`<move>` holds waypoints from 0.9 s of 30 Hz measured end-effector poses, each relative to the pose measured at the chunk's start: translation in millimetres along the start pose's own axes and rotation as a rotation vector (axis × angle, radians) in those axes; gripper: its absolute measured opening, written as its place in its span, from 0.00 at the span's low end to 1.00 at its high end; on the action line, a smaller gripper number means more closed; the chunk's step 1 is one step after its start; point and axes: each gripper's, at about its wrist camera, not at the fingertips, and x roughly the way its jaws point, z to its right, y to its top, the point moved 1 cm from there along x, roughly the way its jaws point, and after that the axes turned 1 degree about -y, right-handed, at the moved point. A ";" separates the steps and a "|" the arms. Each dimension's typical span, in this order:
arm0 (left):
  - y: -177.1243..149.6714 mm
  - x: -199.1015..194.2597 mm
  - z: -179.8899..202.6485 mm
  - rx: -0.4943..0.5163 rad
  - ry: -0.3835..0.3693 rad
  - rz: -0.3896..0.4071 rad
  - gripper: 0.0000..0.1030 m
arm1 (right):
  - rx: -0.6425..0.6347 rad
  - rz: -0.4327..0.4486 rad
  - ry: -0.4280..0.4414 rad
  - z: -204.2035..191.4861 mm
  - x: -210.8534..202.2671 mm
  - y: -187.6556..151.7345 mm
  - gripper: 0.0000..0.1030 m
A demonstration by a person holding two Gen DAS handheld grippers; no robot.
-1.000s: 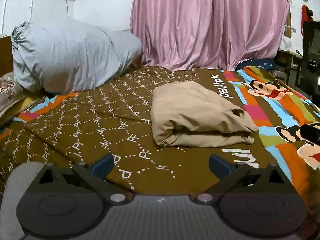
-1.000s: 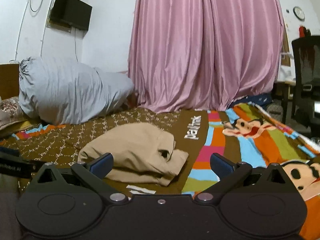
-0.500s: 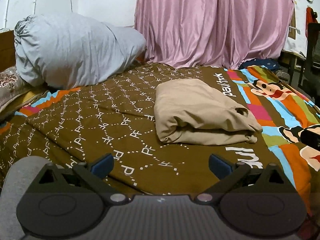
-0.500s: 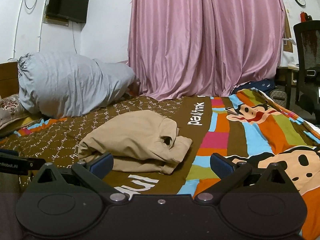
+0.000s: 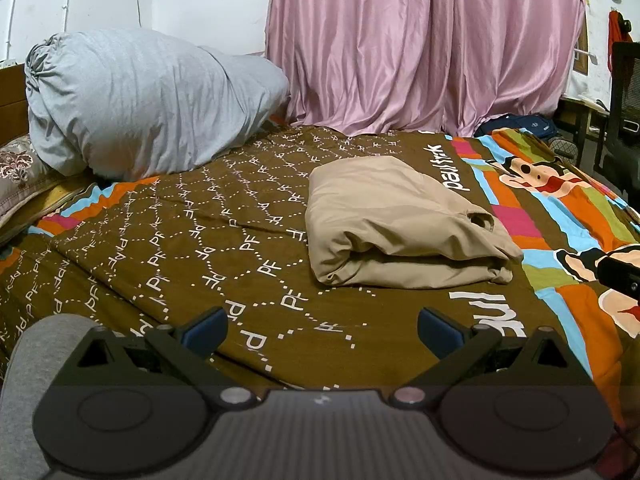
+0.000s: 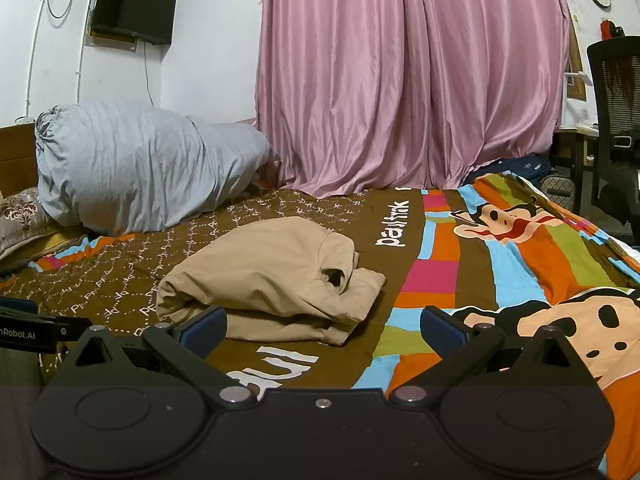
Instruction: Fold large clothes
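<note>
Nearest the lens, the left gripper has its jaws spread wide and nothing between them; the right gripper is the same — wide apart, holding nothing; both hover low over the near part of the bedspread, apart from the cloth. In the right wrist view the left tool shows as a dark bar at the left edge, level with its partner.

Just beyond the fingertips lies the tan garment, resting on the brown patterned part of the bedspread, close to where the bright cartoon stripes begin. It reads as folded already: a compact, roughly rectangular bundle of several layers, with a rounded fold along the left side and stacked edges facing the cameras. The finish is loose rather than crisp; the right end bulges, a small opening gapes there, and a lower layer pokes out past the top one. My judgement is that the folding of this piece is essentially done, with at most a tidying press or squaring of that right end left; no other garment waiting to be folded is visible.

Farther back a large grey bundle sits against the headboard side; behind it all hangs the pink curtain, with a dark screen on the wall.
</note>
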 end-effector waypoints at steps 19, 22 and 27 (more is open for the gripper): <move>-0.2 0.0 0.5 0.003 0.001 -0.001 0.99 | 0.006 -0.004 0.000 1.7 1.5 -0.3 0.99; -0.1 -0.1 0.6 0.004 0.001 0.000 1.00 | 0.006 -0.005 0.000 1.5 1.6 -0.4 0.99; -0.2 -0.1 0.8 0.005 0.001 -0.001 1.00 | 0.006 -0.005 0.000 1.8 1.5 0.0 0.99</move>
